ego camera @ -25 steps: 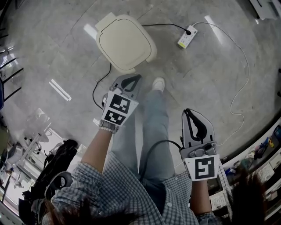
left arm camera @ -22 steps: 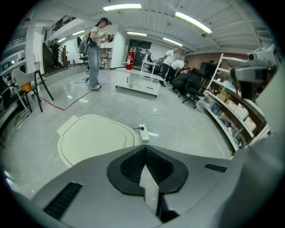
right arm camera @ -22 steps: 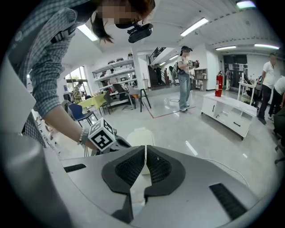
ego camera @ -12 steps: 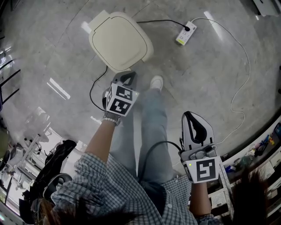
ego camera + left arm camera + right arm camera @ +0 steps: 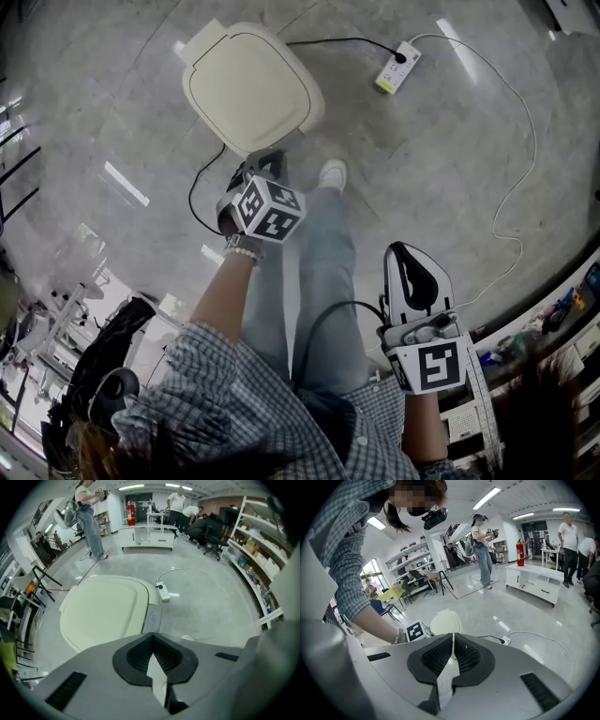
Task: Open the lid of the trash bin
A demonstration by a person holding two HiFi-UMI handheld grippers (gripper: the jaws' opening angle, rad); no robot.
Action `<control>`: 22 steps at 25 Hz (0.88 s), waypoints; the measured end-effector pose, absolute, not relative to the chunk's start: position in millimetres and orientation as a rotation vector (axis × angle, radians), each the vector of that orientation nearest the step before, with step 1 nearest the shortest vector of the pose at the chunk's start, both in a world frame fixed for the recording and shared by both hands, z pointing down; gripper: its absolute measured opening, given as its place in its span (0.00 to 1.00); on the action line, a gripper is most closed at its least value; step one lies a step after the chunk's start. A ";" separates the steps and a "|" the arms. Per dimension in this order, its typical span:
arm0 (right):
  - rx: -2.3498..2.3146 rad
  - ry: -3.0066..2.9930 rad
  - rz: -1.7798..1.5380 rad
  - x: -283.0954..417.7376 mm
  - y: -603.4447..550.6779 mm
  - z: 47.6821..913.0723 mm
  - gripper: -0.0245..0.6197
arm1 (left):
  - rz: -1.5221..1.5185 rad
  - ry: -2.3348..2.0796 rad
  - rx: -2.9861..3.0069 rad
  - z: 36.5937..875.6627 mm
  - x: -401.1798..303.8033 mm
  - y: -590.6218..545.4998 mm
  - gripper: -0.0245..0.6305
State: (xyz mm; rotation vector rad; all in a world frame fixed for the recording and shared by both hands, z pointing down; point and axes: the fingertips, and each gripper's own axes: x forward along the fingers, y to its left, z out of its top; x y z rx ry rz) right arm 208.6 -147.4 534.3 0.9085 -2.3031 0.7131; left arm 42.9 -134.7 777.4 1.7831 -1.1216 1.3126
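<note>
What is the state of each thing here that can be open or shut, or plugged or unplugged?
trash bin lid: closed, lying flat.
left gripper: jaws together, holding nothing.
right gripper: jaws together, holding nothing.
power strip: one black plug inserted.

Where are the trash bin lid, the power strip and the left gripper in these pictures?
trash bin lid (image 5: 248,84): head view, middle of its flat top.
power strip (image 5: 397,67): head view, middle of its white body.
left gripper (image 5: 153,635): left gripper view, where its closed jaw tips meet.
</note>
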 end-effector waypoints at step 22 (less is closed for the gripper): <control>0.956 -2.242 0.803 222.6 -153.0 544.0 0.08 | 1.573 -1.125 1.745 785.9 49.4 -132.2 0.03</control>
